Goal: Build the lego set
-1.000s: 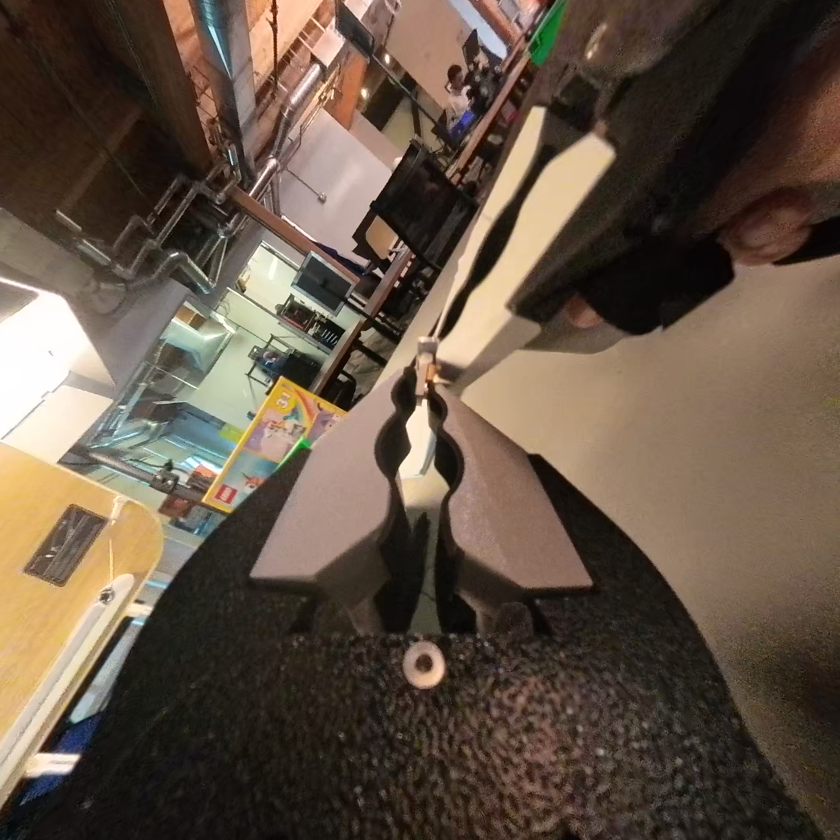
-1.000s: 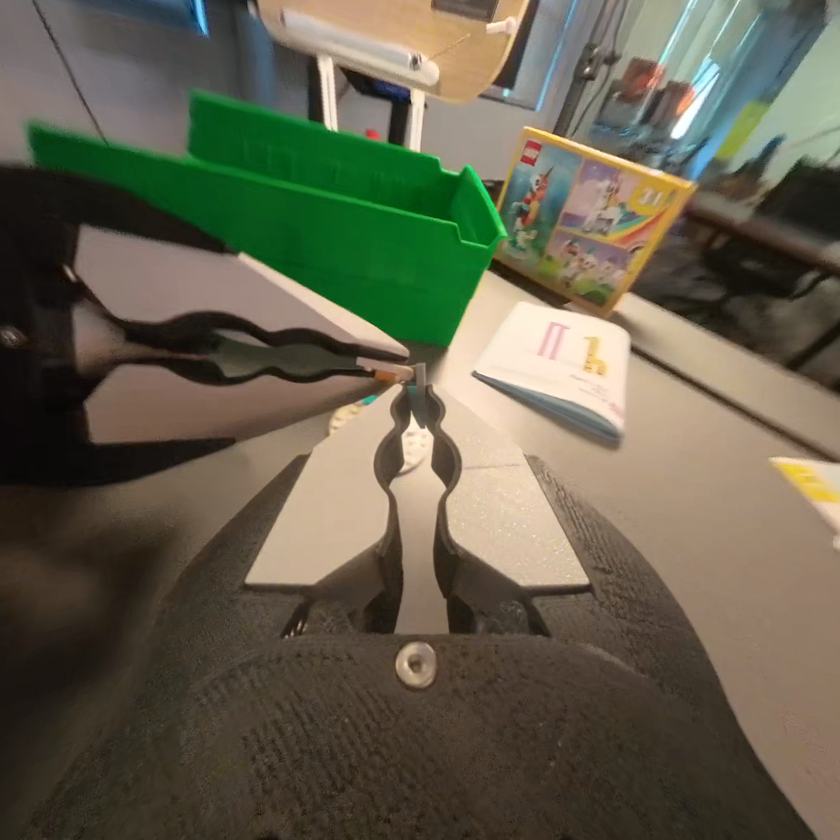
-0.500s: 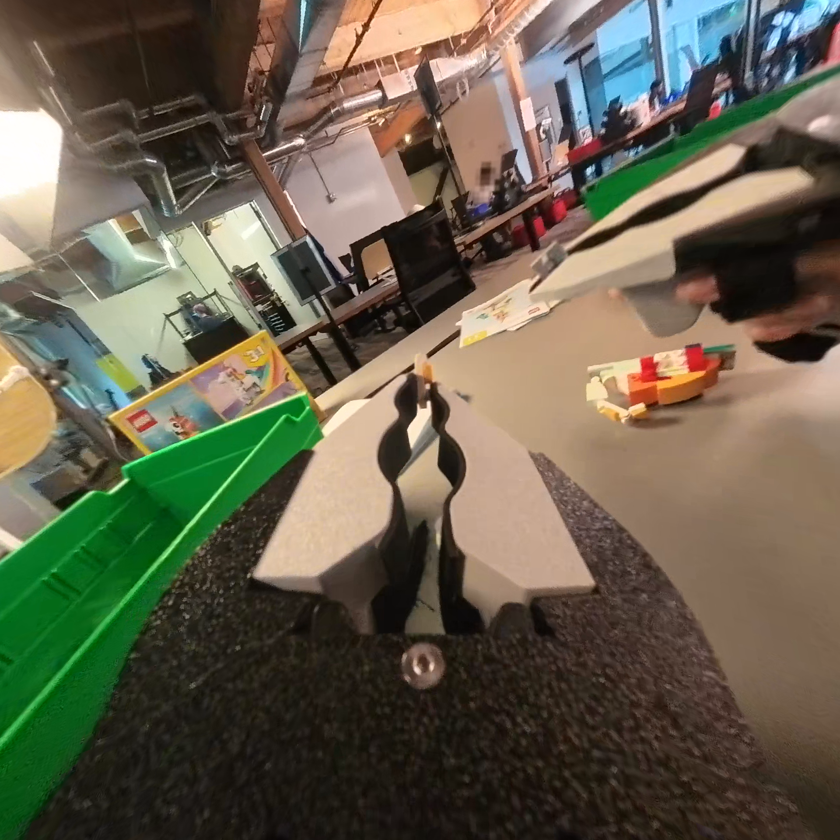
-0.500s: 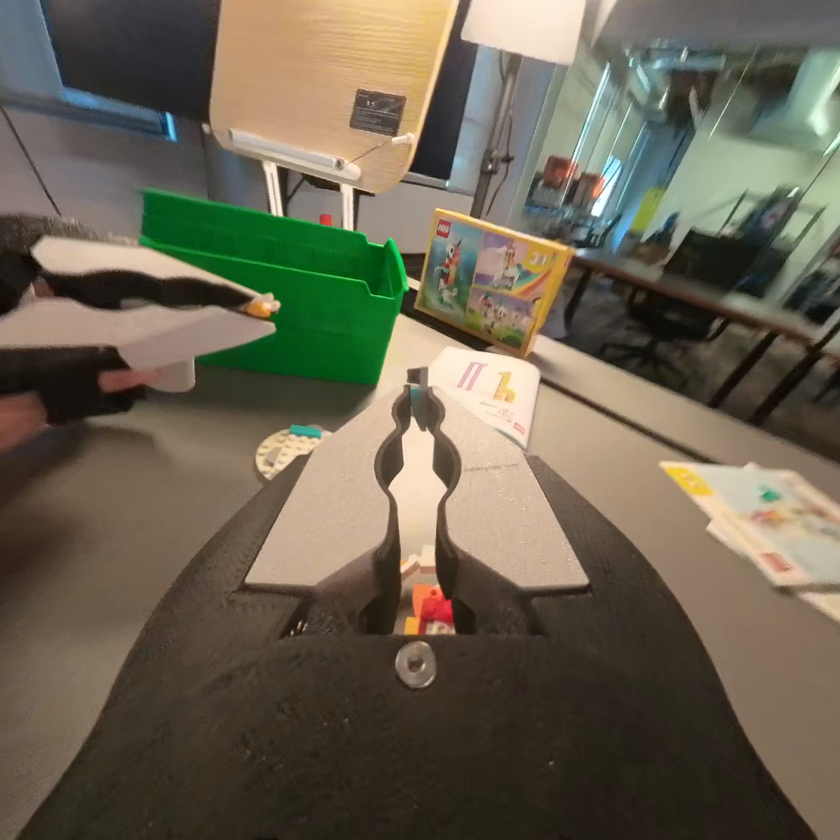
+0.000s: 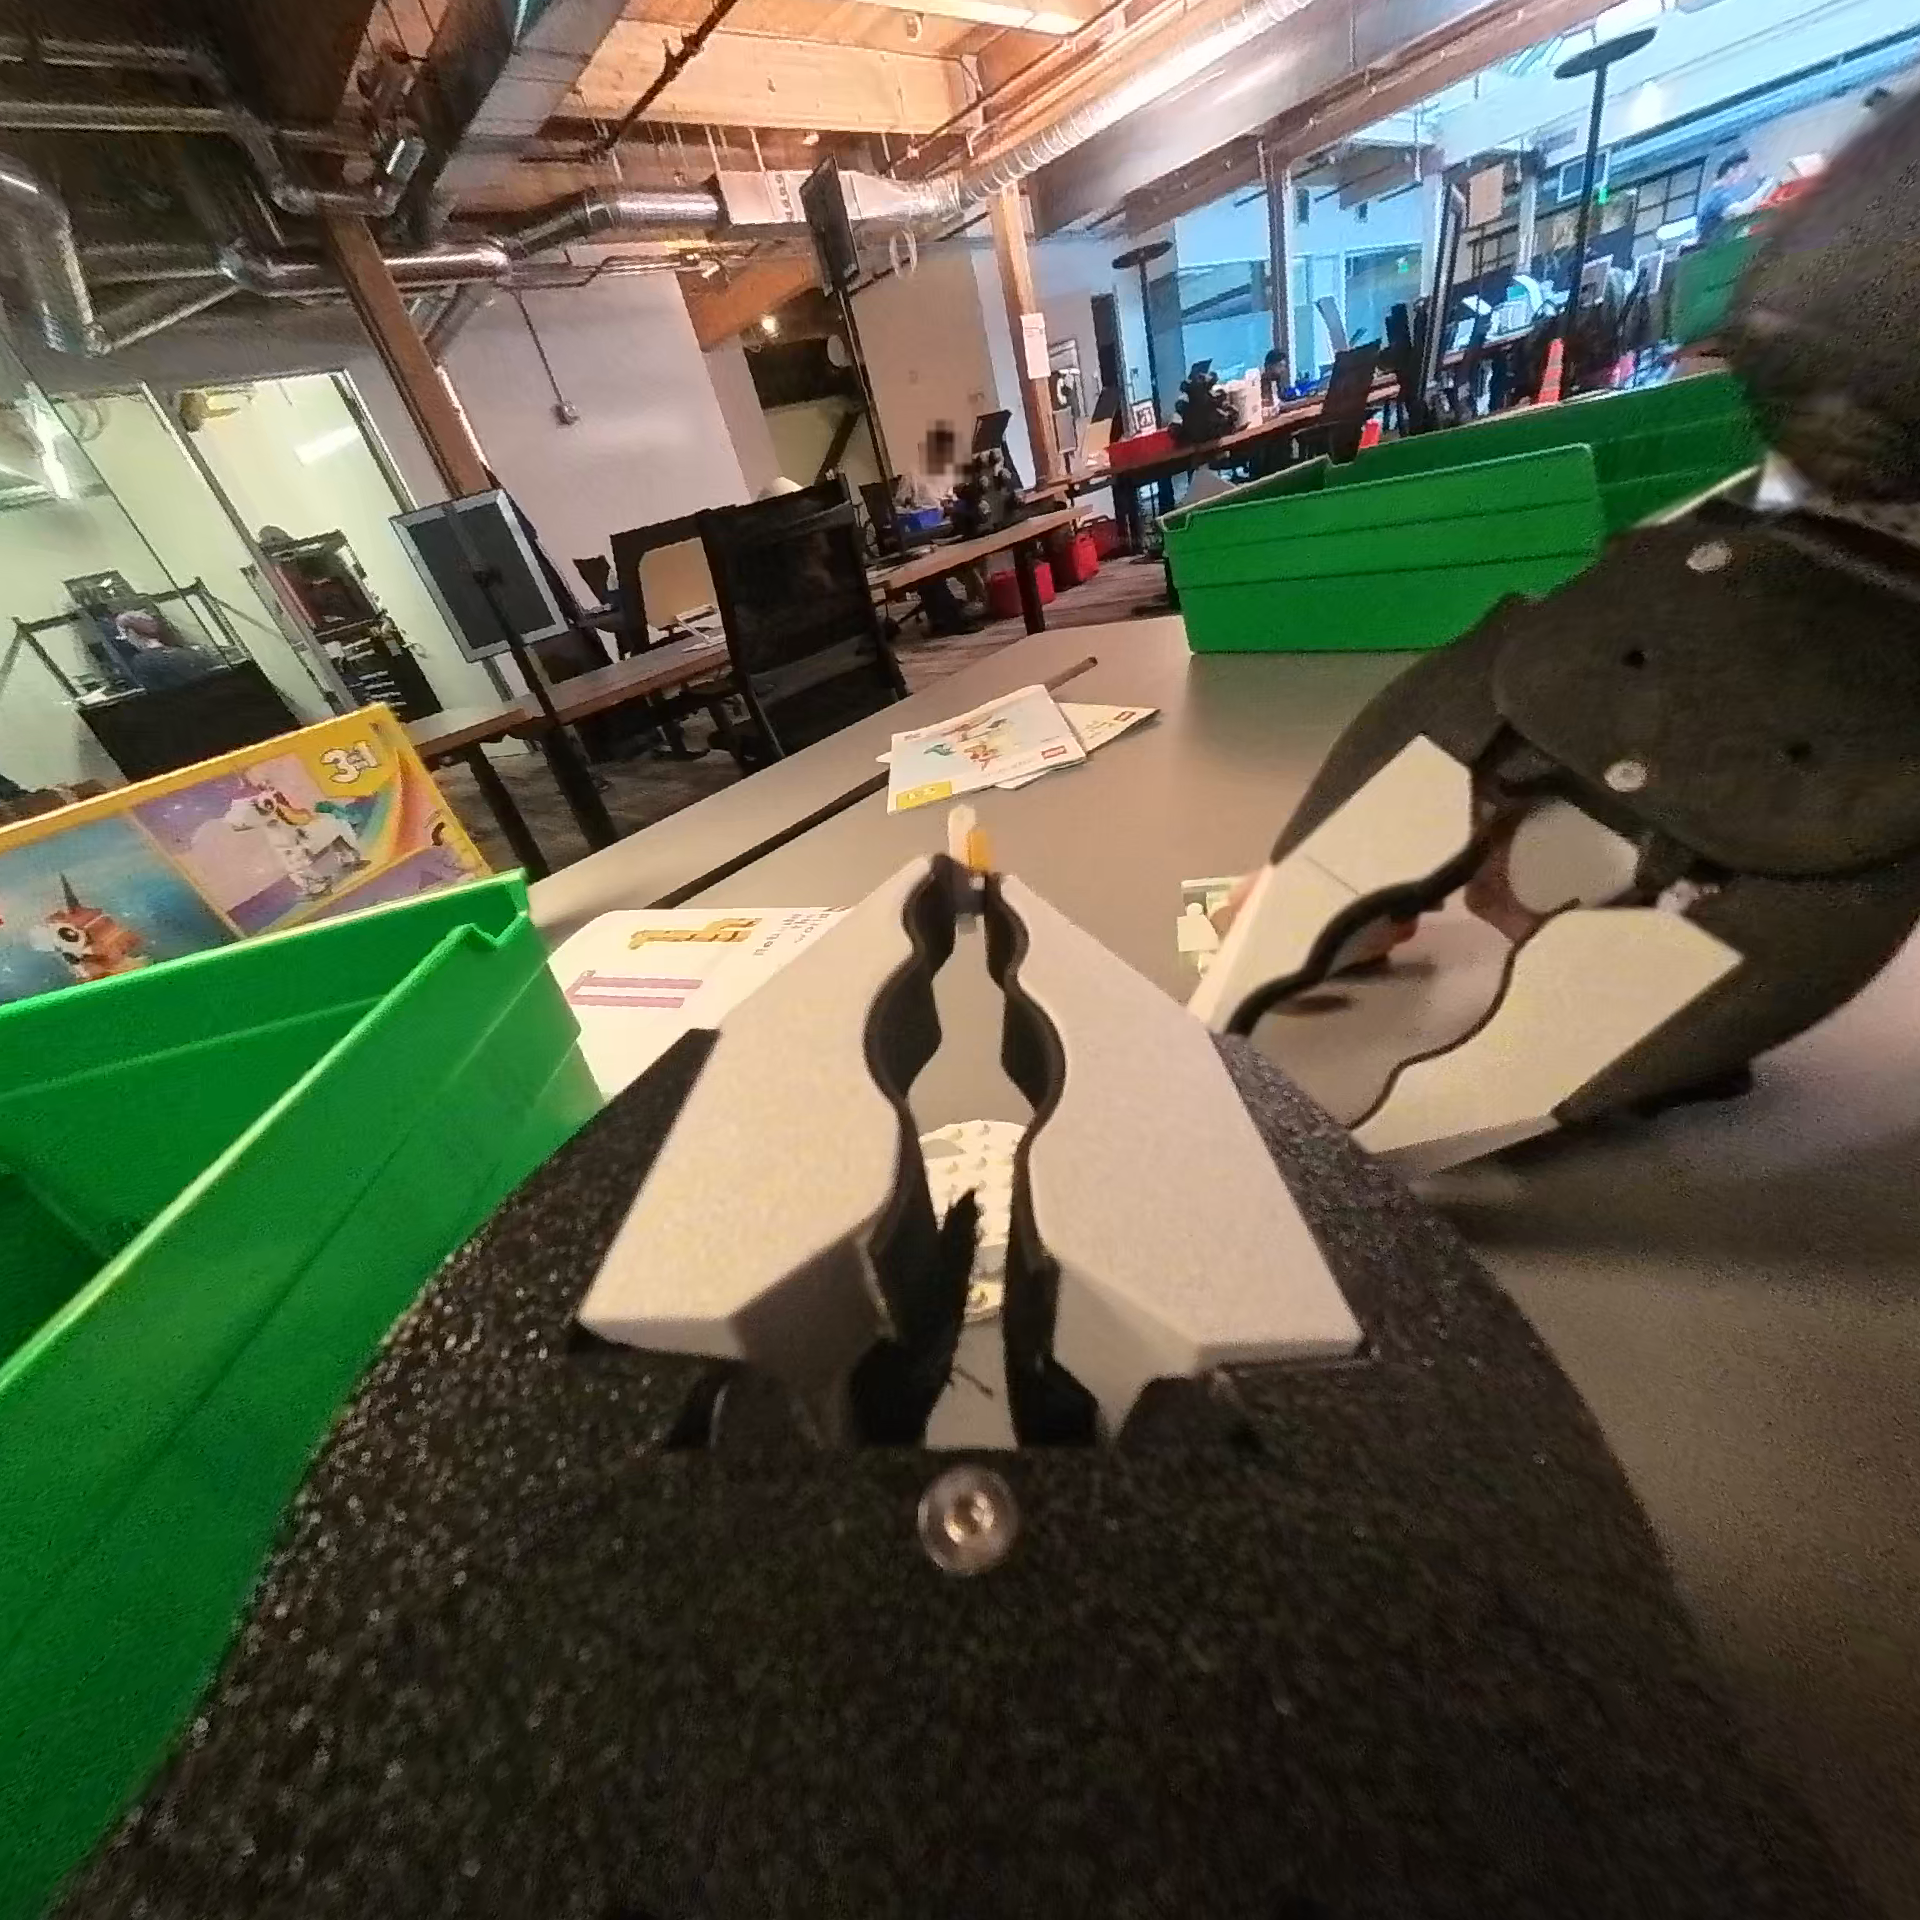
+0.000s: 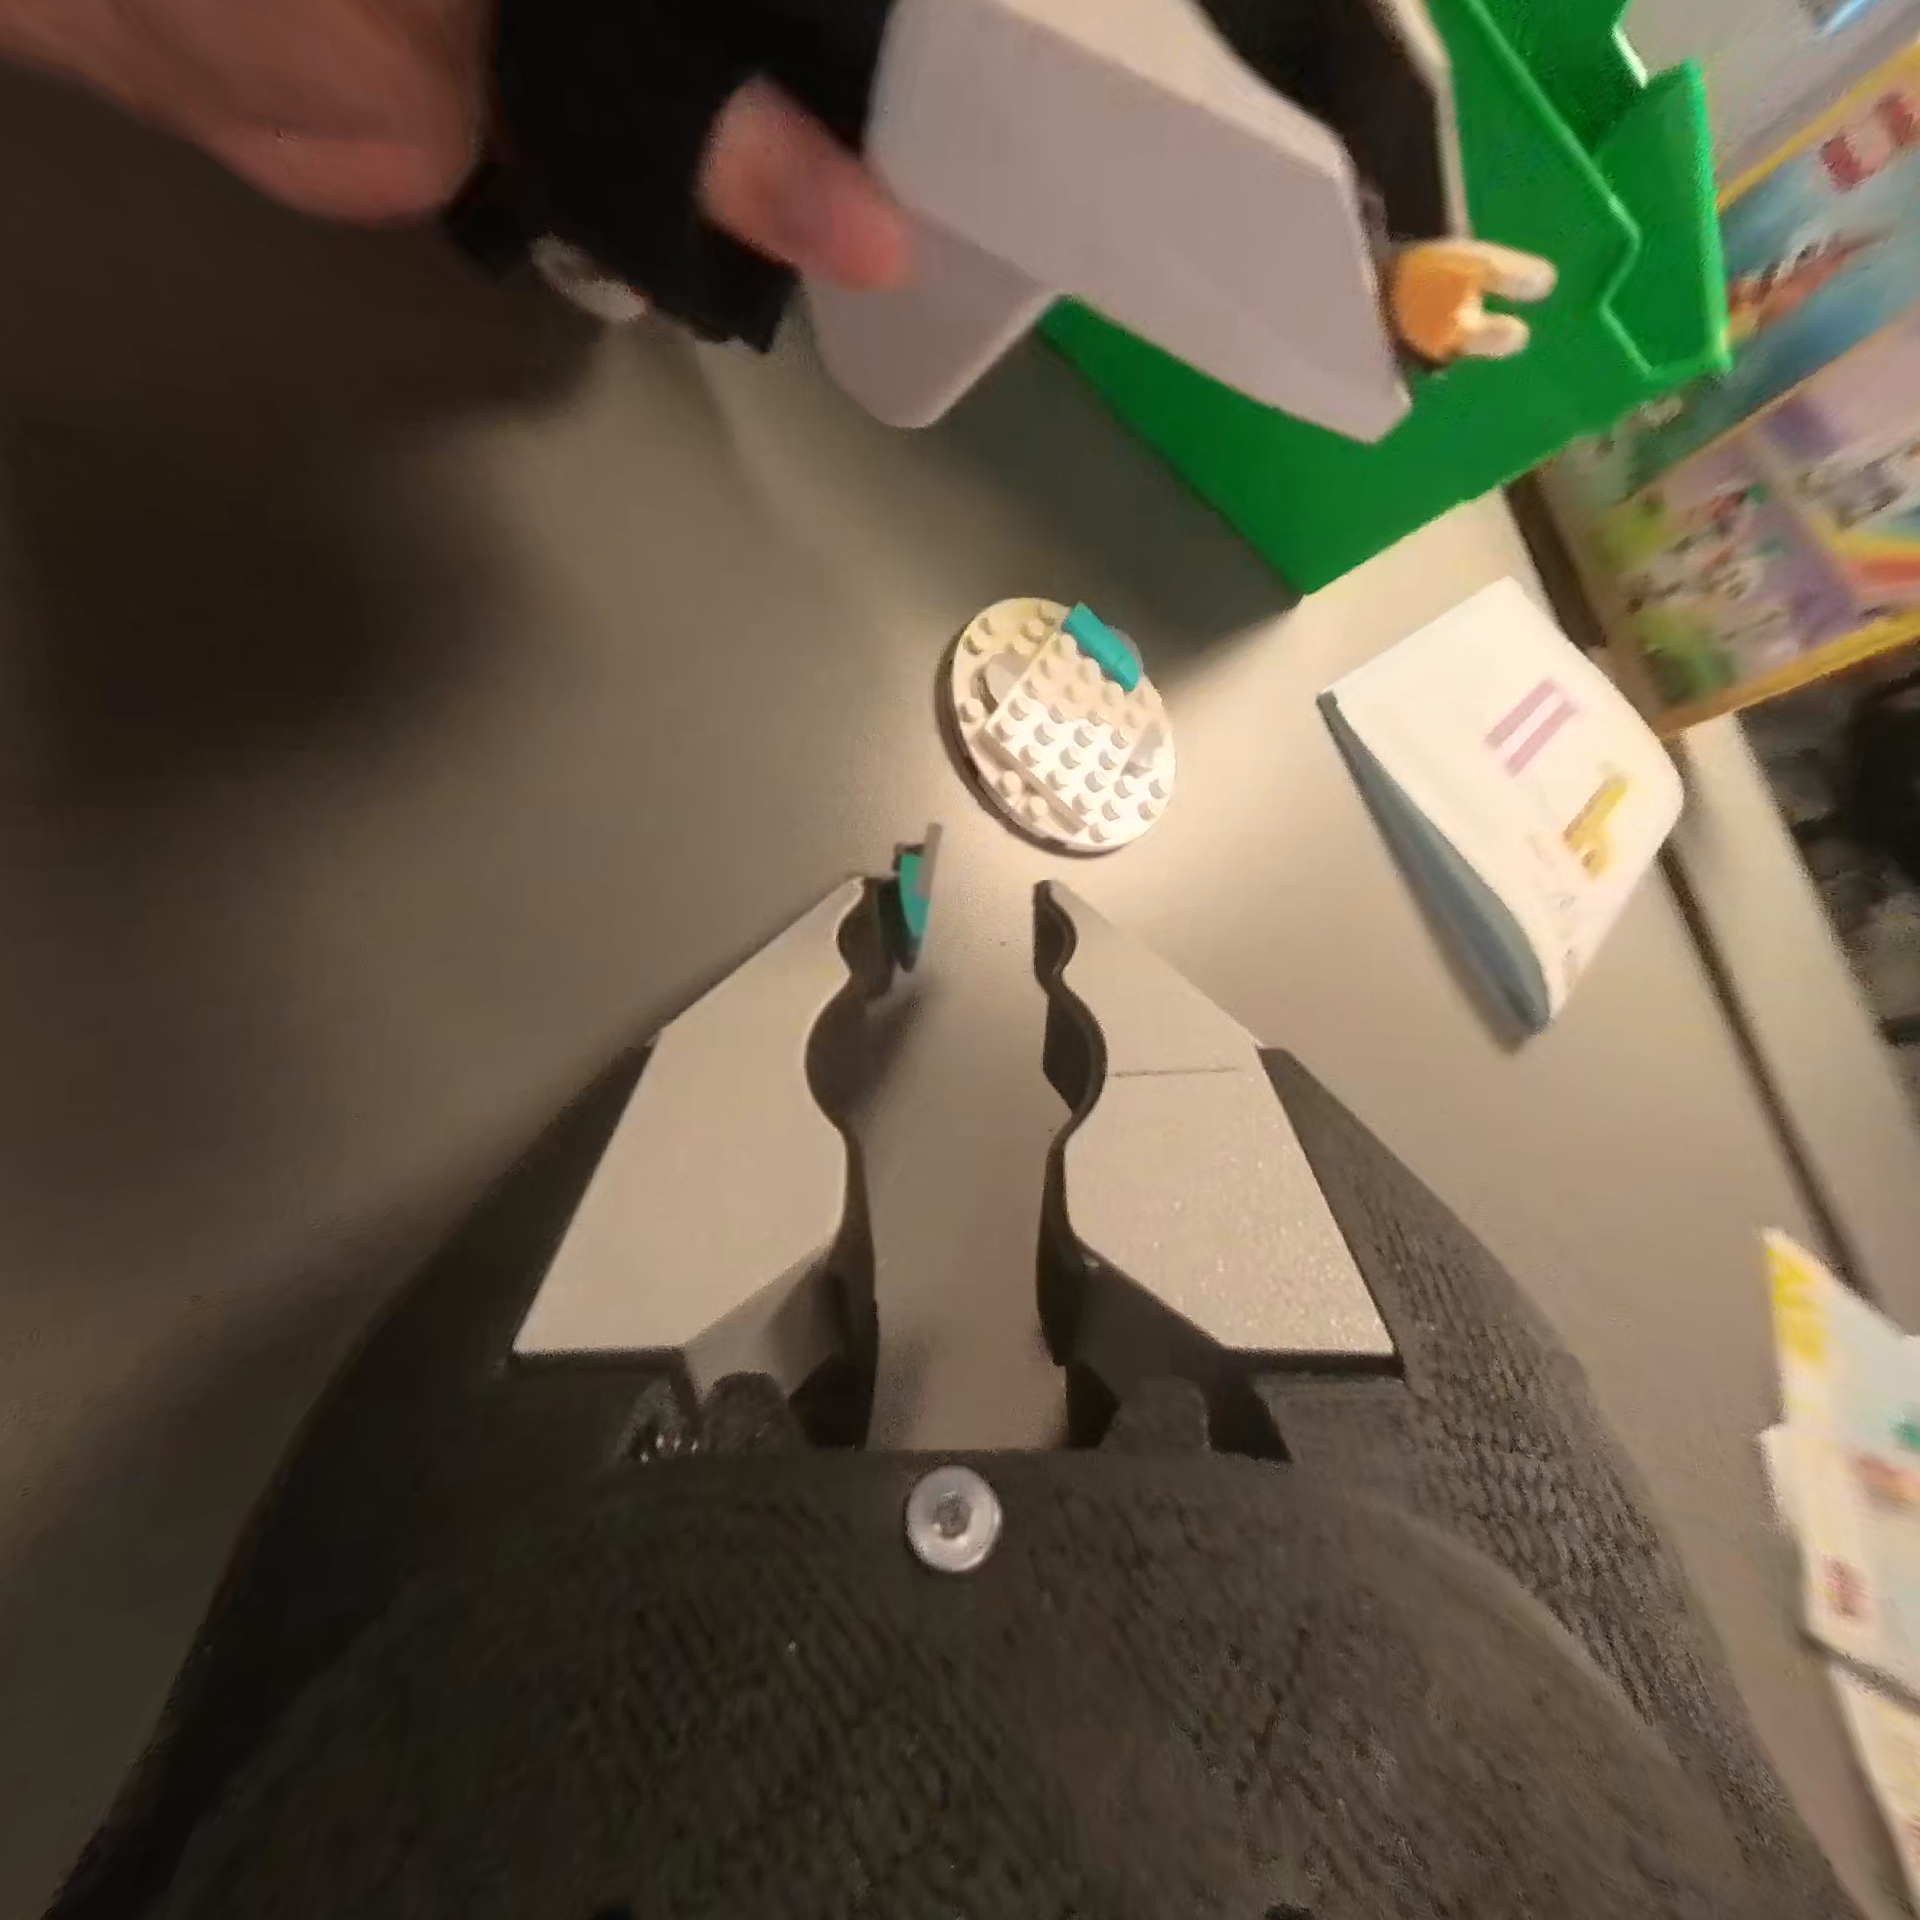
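hovering low over the grey table (image 6: 312,935), the right gripper (image 6: 951,894) points steeply down with its jaws parted; a small teal-and-grey brick piece (image 6: 912,902) sits against the inner face of its left finger (image 6: 727,1091), while the right finger stands clear of it with bare table showing in between, so nothing is clamped. just ahead of those fingertips lies a round white studded plate (image 6: 1060,732) with a teal piece on its far edge. off to the right of the jaws is a white booklet (image 6: 1507,790), and beyond the plate a green bin (image 6: 1351,457). the left gripper (image 5: 971,883) is held nearly level, aimed out across the table, its jaws closed on a small orange-and-cream piece (image 5: 974,842) that sticks out past the tips. the right wrist view shows this same gripper from below, up and ahead of the right jaws, with a hand (image 6: 312,104) in a black fingerless glove behind it and the piece's pale prongs (image 6: 1465,286) showing, which the left view hides. the left wrist view alone shows the right gripper from the side, to the right of the left jaws, tipped down at the table with small white bricks (image 5: 1200,920) near its tips, plus loose leaflets (image 5: 997,743) farther ahead and a colourful toy box (image 5: 208,862) far left.
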